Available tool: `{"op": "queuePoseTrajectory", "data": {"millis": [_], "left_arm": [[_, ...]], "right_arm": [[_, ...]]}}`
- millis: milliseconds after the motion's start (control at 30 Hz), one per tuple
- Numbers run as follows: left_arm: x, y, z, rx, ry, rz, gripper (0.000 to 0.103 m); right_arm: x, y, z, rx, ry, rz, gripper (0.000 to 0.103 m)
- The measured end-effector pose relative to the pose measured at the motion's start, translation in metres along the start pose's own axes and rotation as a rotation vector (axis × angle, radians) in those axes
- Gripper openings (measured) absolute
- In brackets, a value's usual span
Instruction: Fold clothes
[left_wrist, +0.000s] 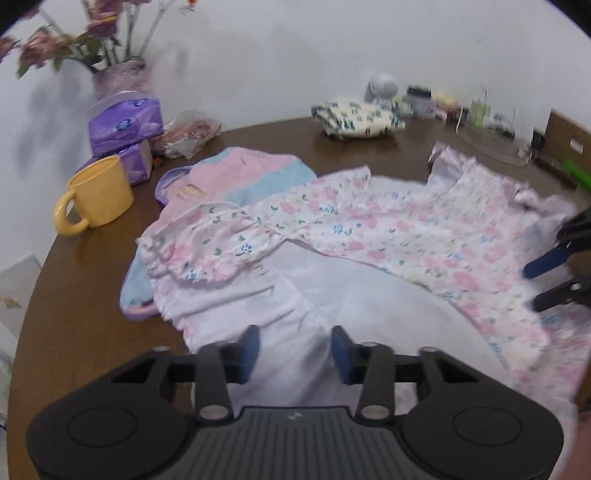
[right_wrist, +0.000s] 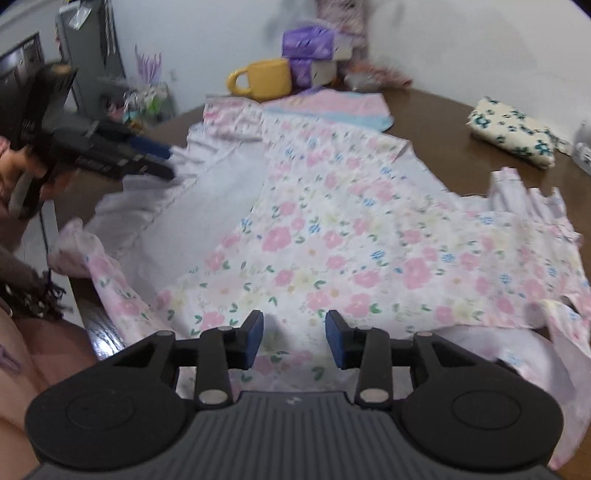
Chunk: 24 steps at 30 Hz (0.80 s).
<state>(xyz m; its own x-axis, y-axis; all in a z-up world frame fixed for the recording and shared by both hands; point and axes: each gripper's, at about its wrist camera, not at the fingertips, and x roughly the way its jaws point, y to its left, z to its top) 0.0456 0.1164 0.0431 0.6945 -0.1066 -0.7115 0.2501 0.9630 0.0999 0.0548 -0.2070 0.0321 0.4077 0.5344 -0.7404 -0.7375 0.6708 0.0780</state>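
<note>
A pink floral dress (left_wrist: 399, 229) lies spread on the brown round table (left_wrist: 74, 280), partly folded so its pale lining (left_wrist: 362, 295) shows; it also fills the right wrist view (right_wrist: 332, 229). A pink and blue garment (left_wrist: 240, 173) lies under its far end. My left gripper (left_wrist: 294, 349) is open just above the lining near the dress's edge. My right gripper (right_wrist: 294, 338) is open over the floral skirt, and shows at the right edge of the left wrist view (left_wrist: 546, 280). The left gripper shows in the right wrist view (right_wrist: 162, 158) at the dress's left side.
A yellow mug (left_wrist: 96, 195), purple tissue packs (left_wrist: 125, 125), a plastic bag (left_wrist: 188, 133) and a vase of flowers (left_wrist: 118, 77) stand at the back left. A folded floral cloth (left_wrist: 358, 118) and small items sit at the back. The table's near edge (right_wrist: 96, 325) is close.
</note>
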Motion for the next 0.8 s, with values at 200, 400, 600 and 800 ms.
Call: {"op": "queuePoseTrajectory", "data": {"millis": [200,400,600,800], "left_arm": [[0.03,0.004,0.013,0.062,0.011,0.102,0.02],[0.053,0.029,0.031,0.076,0.002,0.177,0.02],[0.036,0.043,0.033,-0.005,-0.006,0.112,0.02],[-0.032,-0.014,-0.001,0.079,-0.071,-0.167,0.031]], "right_arm": [[0.011,0.014,0.009,-0.043,0.003,-0.049,0.041],[0.025,0.022,0.022,-0.039,-0.024,-0.047,0.043],[0.025,0.028,0.028,-0.03,-0.049,0.078,0.044],[0.001,0.048,0.017,-0.154,0.004,0.28,0.044]]}}
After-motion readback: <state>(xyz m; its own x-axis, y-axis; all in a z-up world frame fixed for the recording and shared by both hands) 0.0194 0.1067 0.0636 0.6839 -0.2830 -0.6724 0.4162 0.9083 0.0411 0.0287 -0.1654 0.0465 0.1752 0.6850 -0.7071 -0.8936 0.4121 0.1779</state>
